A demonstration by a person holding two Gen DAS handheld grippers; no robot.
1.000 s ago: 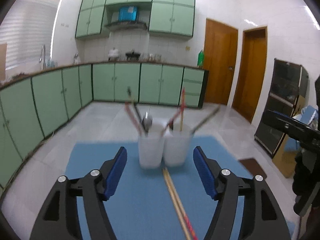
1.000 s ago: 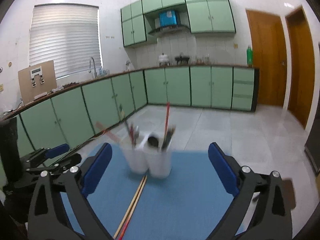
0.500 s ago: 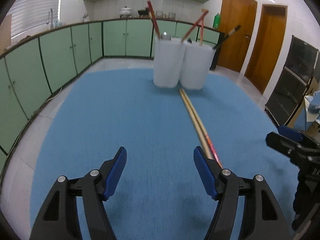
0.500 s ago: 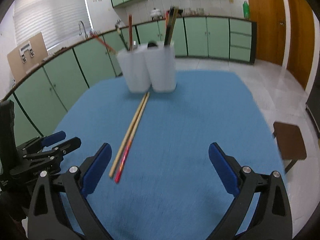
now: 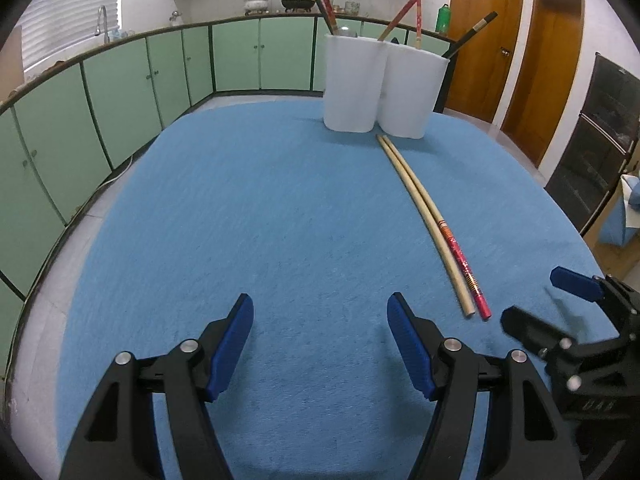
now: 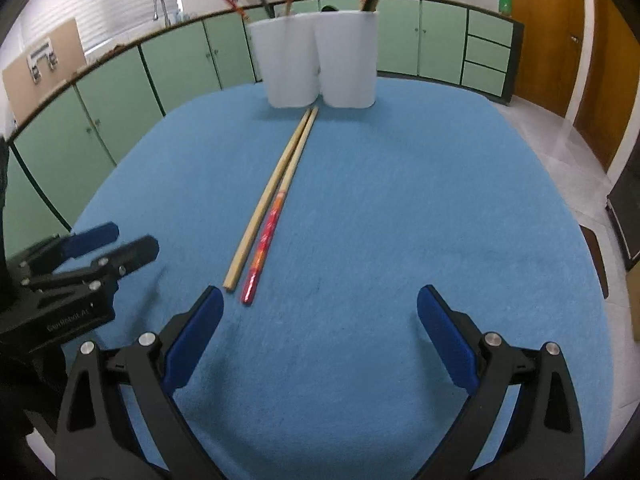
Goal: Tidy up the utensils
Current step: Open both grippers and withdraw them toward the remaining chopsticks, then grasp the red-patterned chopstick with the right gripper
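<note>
Two chopsticks lie side by side on the blue table cover: a plain wooden one and one with a red patterned end. They point at two white holders at the far edge, which hold several chopsticks and utensils. My left gripper is open and empty, left of the chopsticks' near ends. My right gripper is open and empty, just behind and right of those ends.
The blue cover spans the round table. Green kitchen cabinets line the wall behind. Wooden doors stand at the right. The other gripper shows at each view's side: the right one, the left one.
Both grippers have dropped from high above and tilted down to just over the table, near the chopsticks' near ends. Both stay open and empty.
</note>
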